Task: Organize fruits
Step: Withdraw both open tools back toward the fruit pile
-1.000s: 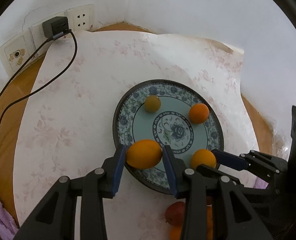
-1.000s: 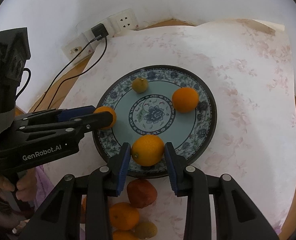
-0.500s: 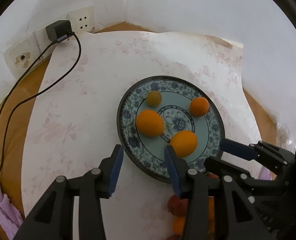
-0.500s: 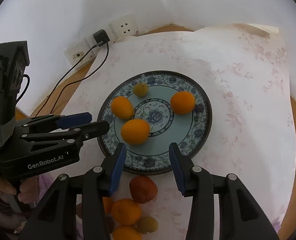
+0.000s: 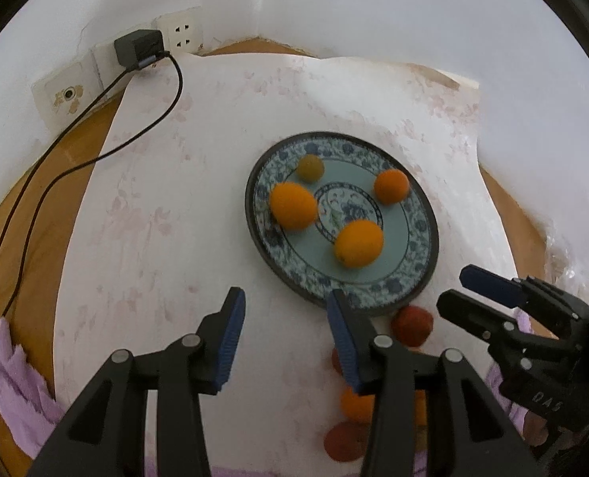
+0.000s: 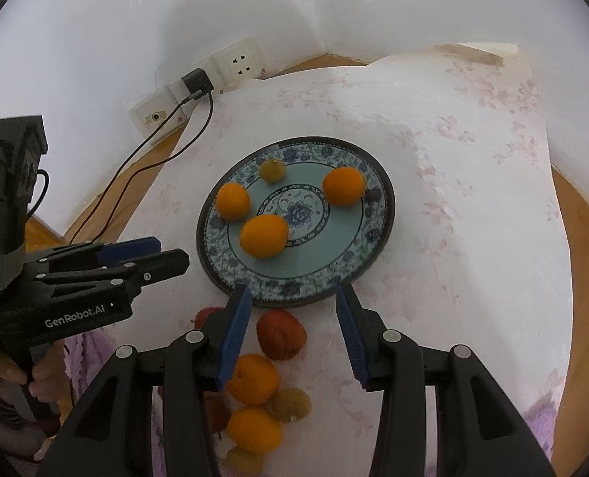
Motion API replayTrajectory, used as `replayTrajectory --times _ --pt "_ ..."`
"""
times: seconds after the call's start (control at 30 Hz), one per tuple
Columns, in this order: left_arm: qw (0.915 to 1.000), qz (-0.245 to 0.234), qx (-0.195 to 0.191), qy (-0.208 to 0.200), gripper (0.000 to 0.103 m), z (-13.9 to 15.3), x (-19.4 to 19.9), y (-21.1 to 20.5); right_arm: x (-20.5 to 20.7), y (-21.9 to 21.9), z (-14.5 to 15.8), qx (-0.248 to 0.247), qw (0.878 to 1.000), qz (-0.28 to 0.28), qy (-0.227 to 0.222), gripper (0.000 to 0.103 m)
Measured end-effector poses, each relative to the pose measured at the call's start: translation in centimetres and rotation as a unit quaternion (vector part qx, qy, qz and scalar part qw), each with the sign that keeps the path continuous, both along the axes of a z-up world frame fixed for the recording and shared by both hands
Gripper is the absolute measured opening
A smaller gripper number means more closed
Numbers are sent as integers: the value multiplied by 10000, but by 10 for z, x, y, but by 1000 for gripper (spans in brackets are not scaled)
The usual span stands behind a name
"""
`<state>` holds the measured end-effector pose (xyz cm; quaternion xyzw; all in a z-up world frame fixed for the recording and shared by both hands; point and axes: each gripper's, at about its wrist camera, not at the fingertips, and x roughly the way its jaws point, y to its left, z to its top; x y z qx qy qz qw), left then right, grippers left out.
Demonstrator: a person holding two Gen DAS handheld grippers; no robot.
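orange fruits (image 6: 263,236) dot the blue-patterned plate (image 6: 378,234).

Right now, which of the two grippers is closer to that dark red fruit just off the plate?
Right. The right gripper has the red fruit between its open fingers; the left gripper sits off to its left, beside the plate.

Bright, soft daylight; fisheye warp, slight blur.
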<state>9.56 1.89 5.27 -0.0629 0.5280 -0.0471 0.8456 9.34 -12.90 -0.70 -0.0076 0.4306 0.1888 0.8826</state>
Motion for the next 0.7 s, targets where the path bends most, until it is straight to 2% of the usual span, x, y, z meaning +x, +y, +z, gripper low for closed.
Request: replayTrajectory --times 0.7 --pt "9992 -124 -206 334 45 -6 -57 -11 -55 -17 -9 16 9996 -238 172 46"
